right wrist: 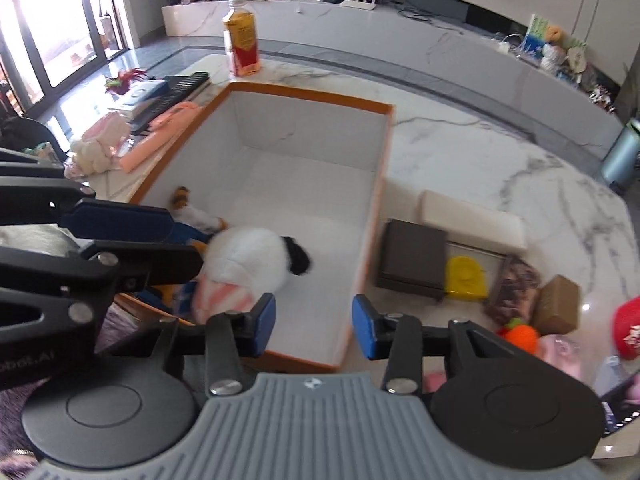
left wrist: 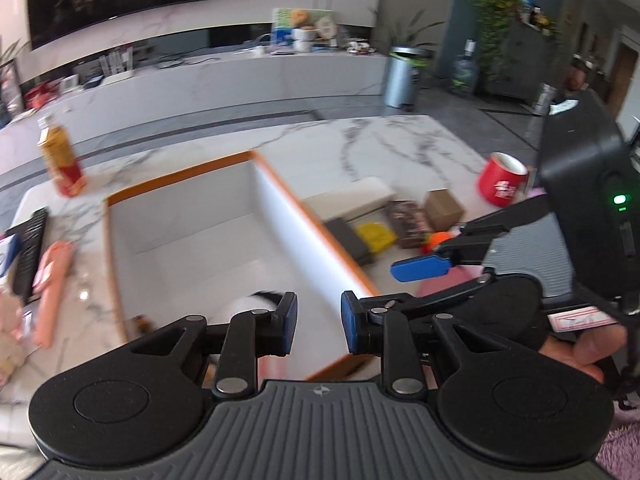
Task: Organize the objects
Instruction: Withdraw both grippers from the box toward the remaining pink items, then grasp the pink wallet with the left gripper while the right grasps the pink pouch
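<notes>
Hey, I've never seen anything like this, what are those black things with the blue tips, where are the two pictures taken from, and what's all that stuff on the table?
Those are two hand-held grasping tools, one in each of a person's hands; there is no robot arm. Each carries a camera looking forward along its two blue-padded fingers. One picture comes from the left tool, the other from the right tool. Both are open and hold nothing.

Below them is a marble table with a white box with an orange rim. A white plush toy lies inside it. To the right of the box lie a dark flat box, a yellow item, a brown carton, an orange knitted toy and a red mug. A tea bottle stands behind the box.
</notes>
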Motion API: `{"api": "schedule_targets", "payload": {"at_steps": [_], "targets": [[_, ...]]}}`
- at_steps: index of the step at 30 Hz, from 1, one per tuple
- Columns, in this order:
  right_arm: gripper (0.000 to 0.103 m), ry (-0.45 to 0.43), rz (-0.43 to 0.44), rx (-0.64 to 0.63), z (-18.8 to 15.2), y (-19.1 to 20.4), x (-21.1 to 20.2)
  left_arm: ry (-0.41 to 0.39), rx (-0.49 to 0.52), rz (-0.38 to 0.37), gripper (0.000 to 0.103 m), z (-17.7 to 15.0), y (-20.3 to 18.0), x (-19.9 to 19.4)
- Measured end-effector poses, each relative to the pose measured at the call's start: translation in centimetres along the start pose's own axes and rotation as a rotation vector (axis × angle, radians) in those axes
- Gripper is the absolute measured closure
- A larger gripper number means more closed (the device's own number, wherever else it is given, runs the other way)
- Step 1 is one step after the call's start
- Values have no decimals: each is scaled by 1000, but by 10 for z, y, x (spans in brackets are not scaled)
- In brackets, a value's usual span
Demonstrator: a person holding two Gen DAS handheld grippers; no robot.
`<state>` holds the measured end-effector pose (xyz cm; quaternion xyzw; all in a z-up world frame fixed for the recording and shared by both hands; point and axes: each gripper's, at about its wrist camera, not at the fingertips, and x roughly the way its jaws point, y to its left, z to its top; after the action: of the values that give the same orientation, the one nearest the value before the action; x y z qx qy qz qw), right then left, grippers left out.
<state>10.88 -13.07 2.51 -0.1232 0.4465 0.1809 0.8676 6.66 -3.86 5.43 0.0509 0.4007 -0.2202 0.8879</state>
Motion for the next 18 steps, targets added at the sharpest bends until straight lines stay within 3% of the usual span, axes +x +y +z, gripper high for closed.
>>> {"api": "schedule_targets", "payload": {"at_steps": [5, 8, 10, 15, 18], "targets": [[64, 64, -40, 8, -12, -38, 2, 21, 54, -65, 75, 9, -37, 23], [63, 118, -109, -10, -22, -58, 12, 50, 87, -112, 74, 11, -56, 43], [63, 152, -131, -14, -28, -71, 20, 72, 107, -132, 68, 10, -69, 59], [64, 235, -157, -13, -43, -102, 39, 131, 84, -154, 63, 6, -90, 99], [64, 276, -165, -18, -51, -118, 49, 161, 87, -169, 52, 5, -96, 122]]}}
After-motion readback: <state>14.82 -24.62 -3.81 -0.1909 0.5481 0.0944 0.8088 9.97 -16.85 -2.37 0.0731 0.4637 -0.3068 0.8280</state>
